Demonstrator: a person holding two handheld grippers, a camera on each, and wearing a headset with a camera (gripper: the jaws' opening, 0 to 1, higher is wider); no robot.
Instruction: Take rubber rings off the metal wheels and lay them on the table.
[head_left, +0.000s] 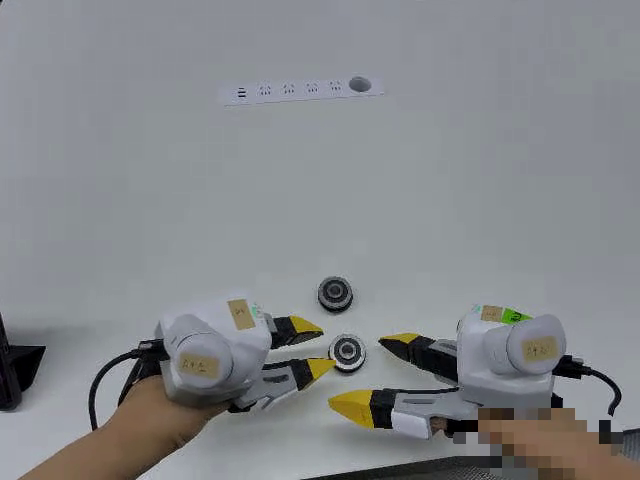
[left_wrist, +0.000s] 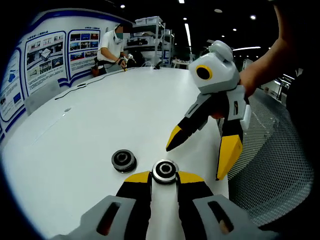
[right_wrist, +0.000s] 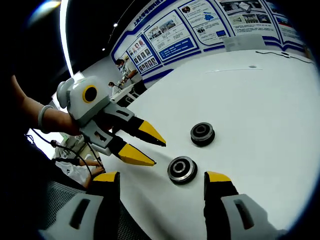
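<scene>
White surface (head_left: 300, 200), two metal wheels on it, both with the black rubber ring still on the rim. Near wheel (head_left: 347, 351) lies in the gap between the two hand-held grippers; far wheel (head_left: 335, 293) lies just beyond it, apart from it and further from the person. Left hand-held gripper (head_left: 312, 346): jaws parted by a narrow gap, nothing held. Its yellow tips point straight at the near wheel. In the left gripper view the wheel sits right at the tips, centred between them. The right gripper view shows a small strip of bare surface between tips and wheel, so no contact. Right hand-held gripper (head_left: 360, 372): jaws spread wide, nothing held. The near wheel lies ahead of it, on the line between its two tips and clear of both. The far wheel lies beyond and to the right in its own view. The two grippers face each other across the near wheel. Orientation: both wheels lie flat on one face, bore and hub facing up, axle axis upright. They are round in plan, so no long axis along the surface. A white power strip (head_left: 300, 90) lies at the far side of the surface, well apart from the wheels.
</scene>
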